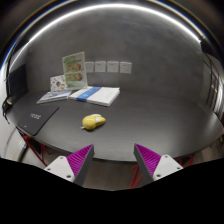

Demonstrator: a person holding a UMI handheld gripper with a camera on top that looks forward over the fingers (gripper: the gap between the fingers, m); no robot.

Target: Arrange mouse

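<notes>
Mouse [93, 121], one, yellow, sits on the dark table [150, 125] ahead of the gripper [114, 163], a little toward its left finger, long axis running roughly left-right; which end is the front is unclear. Gripper fingers stand apart with nothing between them, two pink pads [148, 156] showing. One closed laptop [36, 117] lies left of the mouse, one book stack [85, 95] beyond it, one upright card [74, 70] behind that, four papers [107, 66] on the wall.
</notes>
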